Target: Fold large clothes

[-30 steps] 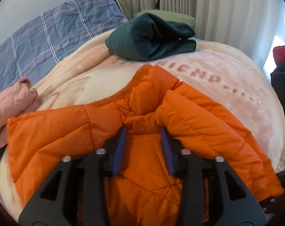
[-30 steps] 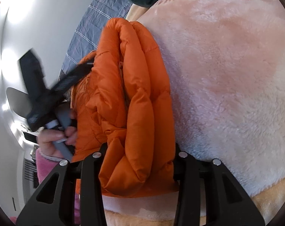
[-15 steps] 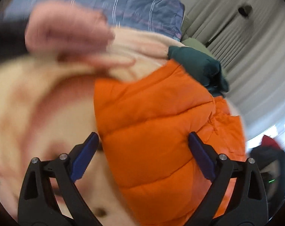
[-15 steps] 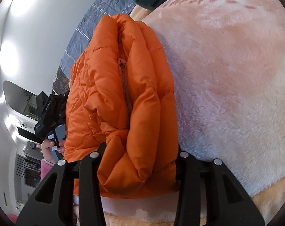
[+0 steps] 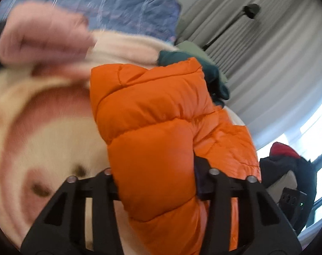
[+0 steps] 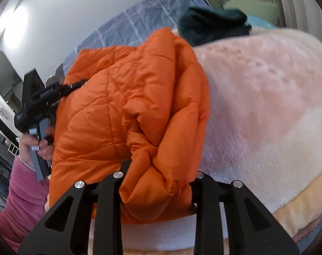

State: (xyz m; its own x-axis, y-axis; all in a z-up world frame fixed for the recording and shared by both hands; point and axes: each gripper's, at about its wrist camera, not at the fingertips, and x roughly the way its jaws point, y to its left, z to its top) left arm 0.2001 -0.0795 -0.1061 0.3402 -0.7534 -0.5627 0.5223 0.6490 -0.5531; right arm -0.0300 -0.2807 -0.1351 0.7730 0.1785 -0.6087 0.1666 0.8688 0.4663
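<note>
Blurred at 9 to 12 o'clock in the left wrist view: cream and pink fleece blanket (image 5: 43,127) covering the bed, crumpled pink garment (image 5: 41,36) at 10 o'clock. Left claw (image 5: 154,174) clenched on a puffy orange quilted jacket (image 5: 152,114), fingertips buried in the padding. Jacket's long axis running from 6 o'clock up to 12 o'clock, far end hiding part of a dark green folded garment (image 5: 214,74) at 1 o'clock.

Right claw (image 6: 158,176) likewise grasping a bunched fold of the jacket (image 6: 129,110), tips hidden. Jacket bulk stretching toward 10 o'clock, partly lifted off the blanket (image 6: 267,106). Left claw's black body (image 6: 39,104) at 9 o'clock, its tip covered by jacket.
</note>
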